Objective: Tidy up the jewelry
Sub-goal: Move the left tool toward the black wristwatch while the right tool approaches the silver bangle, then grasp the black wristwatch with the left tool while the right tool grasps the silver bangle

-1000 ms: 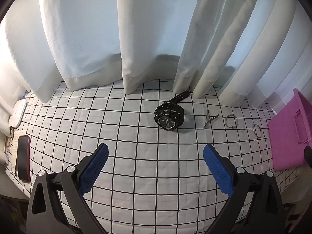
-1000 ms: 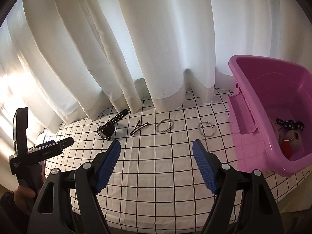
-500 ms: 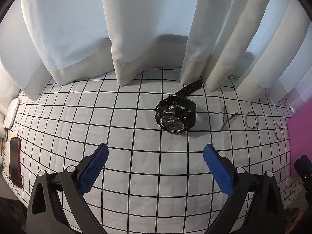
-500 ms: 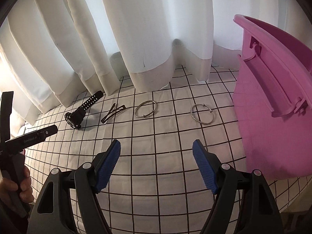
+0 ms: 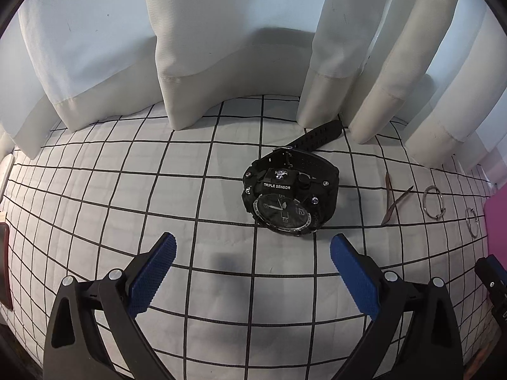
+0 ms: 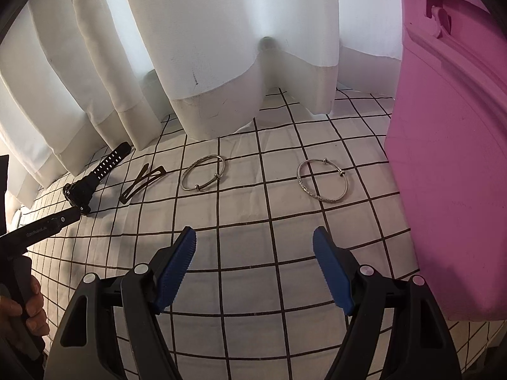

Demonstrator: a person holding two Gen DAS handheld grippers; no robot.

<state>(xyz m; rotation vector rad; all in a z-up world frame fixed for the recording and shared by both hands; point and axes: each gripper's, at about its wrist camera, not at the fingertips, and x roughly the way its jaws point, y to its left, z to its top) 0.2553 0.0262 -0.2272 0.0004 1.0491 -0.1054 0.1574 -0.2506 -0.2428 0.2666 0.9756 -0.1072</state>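
So, left gripper: jaws apart, nothing between, chunky black digital wristwatch just ahead.
Right gripper: also spread wide, empty, thin silver bangle ahead beside pink plastic bin.

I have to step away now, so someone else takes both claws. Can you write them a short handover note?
Left claw: open, empty, above the checked cloth just short of the chunky black wristwatch.
Right claw: open, empty, facing the two thin silver bangles.
A dark metal hair clip lies between the watch and the bangles; the pink plastic bin stands at the right edge of the cloth.
Done: none of these four pieces is picked up. The bin's inside is not visible.
Left: probably grasp each piece and move it to the bin.
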